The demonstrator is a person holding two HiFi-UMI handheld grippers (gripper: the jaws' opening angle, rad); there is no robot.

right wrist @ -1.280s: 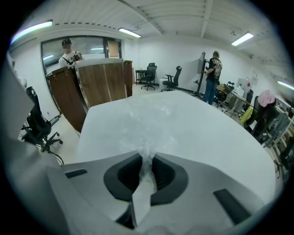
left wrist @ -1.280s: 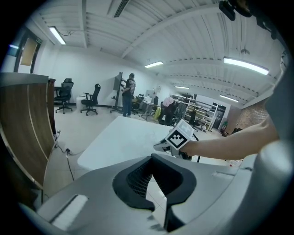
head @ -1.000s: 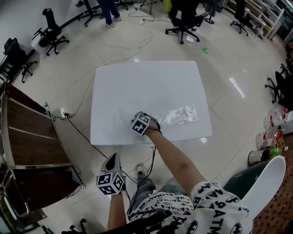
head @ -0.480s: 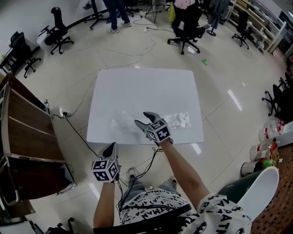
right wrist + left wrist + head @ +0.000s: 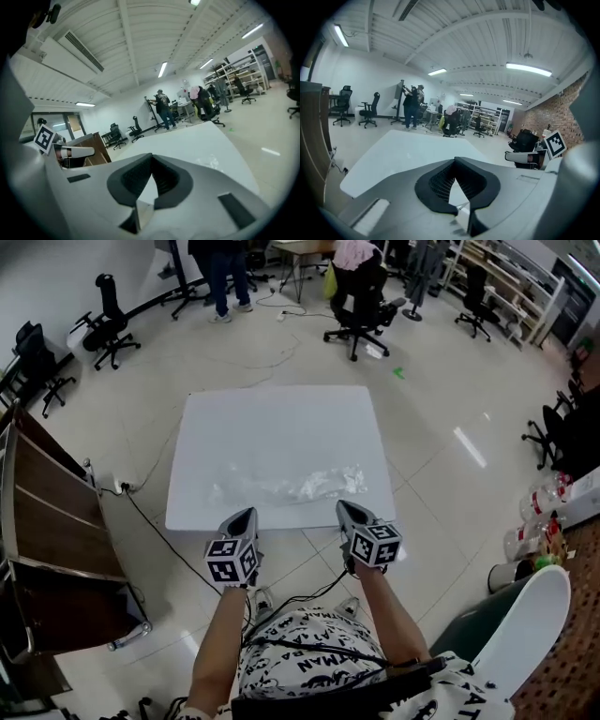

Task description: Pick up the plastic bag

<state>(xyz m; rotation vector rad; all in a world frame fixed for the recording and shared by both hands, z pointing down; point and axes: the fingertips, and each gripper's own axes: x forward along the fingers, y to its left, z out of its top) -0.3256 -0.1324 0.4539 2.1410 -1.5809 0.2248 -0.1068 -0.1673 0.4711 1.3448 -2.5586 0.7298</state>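
Right gripper (image 5: pixel 151 159) closed (empty); white table (image 5: pixel 201 140) beyond.

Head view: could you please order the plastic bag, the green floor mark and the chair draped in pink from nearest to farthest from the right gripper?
1. Plastic bag, on the table just ahead of the right gripper.
2. Green floor mark, beyond the table's far edge.
3. Chair draped in pink, farthest back.

Crinkled clear plastic bag (image 5: pixel 291 487), matt white table (image 5: pixel 272 423)
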